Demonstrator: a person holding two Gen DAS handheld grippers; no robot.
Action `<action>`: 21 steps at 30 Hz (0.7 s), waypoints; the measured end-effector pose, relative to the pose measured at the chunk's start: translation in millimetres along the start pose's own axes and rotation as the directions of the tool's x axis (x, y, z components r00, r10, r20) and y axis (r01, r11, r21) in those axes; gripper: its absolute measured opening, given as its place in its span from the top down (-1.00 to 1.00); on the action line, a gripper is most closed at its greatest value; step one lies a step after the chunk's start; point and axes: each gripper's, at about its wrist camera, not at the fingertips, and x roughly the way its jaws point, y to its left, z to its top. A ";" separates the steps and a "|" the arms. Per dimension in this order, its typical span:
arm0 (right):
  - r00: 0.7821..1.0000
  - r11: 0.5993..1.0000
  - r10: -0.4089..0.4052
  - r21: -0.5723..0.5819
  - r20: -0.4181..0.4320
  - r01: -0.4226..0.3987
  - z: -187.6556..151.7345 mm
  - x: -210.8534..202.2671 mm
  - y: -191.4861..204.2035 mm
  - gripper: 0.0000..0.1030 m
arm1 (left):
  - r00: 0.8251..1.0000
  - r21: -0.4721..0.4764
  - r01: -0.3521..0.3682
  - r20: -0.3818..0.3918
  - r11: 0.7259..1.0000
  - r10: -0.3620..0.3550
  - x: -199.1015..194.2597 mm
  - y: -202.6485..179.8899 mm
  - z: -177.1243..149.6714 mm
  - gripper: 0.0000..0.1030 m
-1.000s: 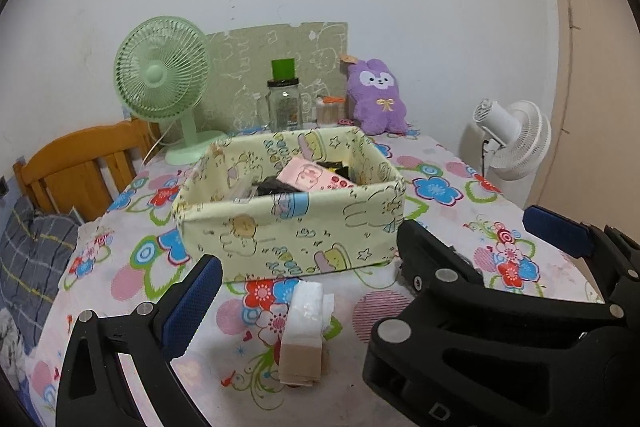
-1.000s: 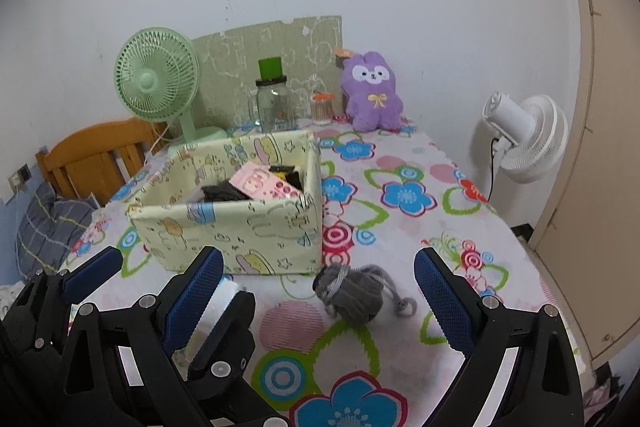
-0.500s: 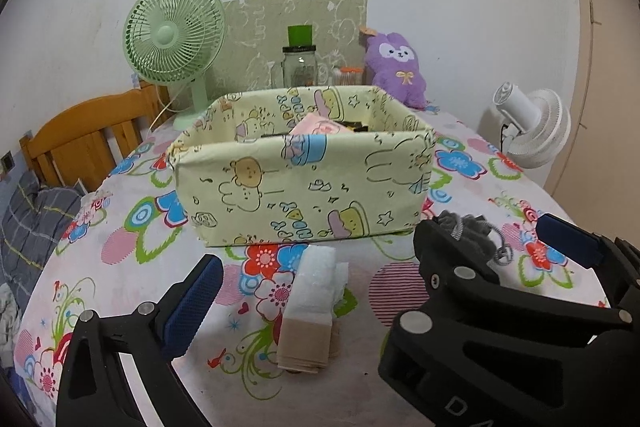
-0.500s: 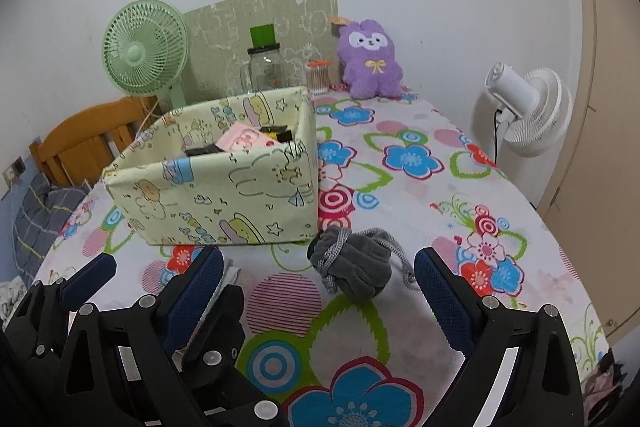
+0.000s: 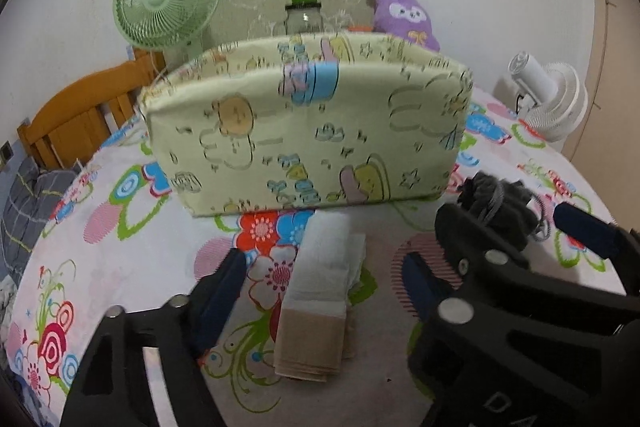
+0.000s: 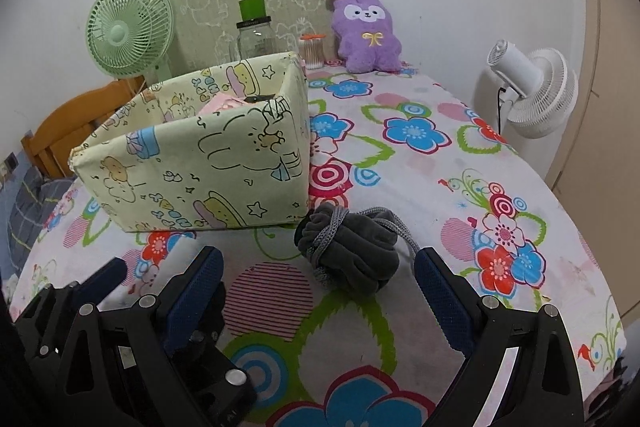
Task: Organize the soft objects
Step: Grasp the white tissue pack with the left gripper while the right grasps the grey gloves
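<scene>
A folded white and beige cloth (image 5: 316,291) lies on the flowered tablecloth just in front of the pale yellow cartoon-print fabric box (image 5: 304,131). My left gripper (image 5: 324,267) straddles the cloth, one blue pad on each side. Its jaws are closing and the pads stand apart from the cloth. To the right lies a grey drawstring pouch (image 6: 352,251) by the corner of the box (image 6: 200,163). My right gripper (image 6: 318,265) is open, its fingers wide on either side of the pouch. The box holds a pink item and dark items, mostly hidden by its wall.
At the back of the table stand a green fan (image 6: 128,31), a glass jar with a green lid (image 6: 256,35), a swab pot (image 6: 312,51) and a purple plush (image 6: 368,35). A white fan (image 6: 532,91) stands off the right edge, a wooden chair (image 5: 80,111) at the left.
Both grippers have sunk toward the table and come closer to the box. The left jaws have narrowed around the folded cloth. The right jaws stay wide about the pouch.
</scene>
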 end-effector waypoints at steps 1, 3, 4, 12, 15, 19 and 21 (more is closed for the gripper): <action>1.000 1.000 0.001 -0.001 -0.003 -0.001 0.4 1.4 -0.1 -0.90 | 1.000 -0.004 0.005 -0.017 1.000 -0.005 2.6 0.7 -0.4 -0.33; 1.000 1.000 0.005 -0.001 -0.011 -0.005 0.8 4.3 -0.6 -0.90 | 0.999 -0.012 0.013 -0.045 1.000 -0.013 7.2 2.1 -0.9 -0.06; 1.000 1.000 0.007 0.000 -0.013 -0.007 0.9 5.3 -1.0 -0.90 | 0.998 -0.017 0.027 -0.049 1.000 -0.027 8.0 2.8 -1.1 0.05; 0.999 1.000 0.005 0.023 -0.031 -0.004 2.9 13.4 -7.3 -0.90 | 0.999 0.056 0.022 -0.033 0.998 -0.020 5.3 -10.7 -2.3 0.46; 0.999 1.000 -0.001 0.030 -0.036 0.002 4.2 15.5 -11.4 -0.90 | 0.999 0.071 0.028 -0.033 0.997 -0.026 5.6 -15.6 -0.2 0.48; 0.999 0.999 -0.009 0.034 -0.041 0.011 7.8 18.4 -16.9 -0.91 | 0.999 0.081 0.032 -0.026 0.996 -0.030 5.8 -21.0 4.9 0.49; 0.999 0.999 -0.011 0.041 -0.050 0.013 10.2 21.9 -21.1 -0.91 | 0.999 0.084 0.031 -0.020 0.996 -0.030 6.8 -24.7 8.6 0.49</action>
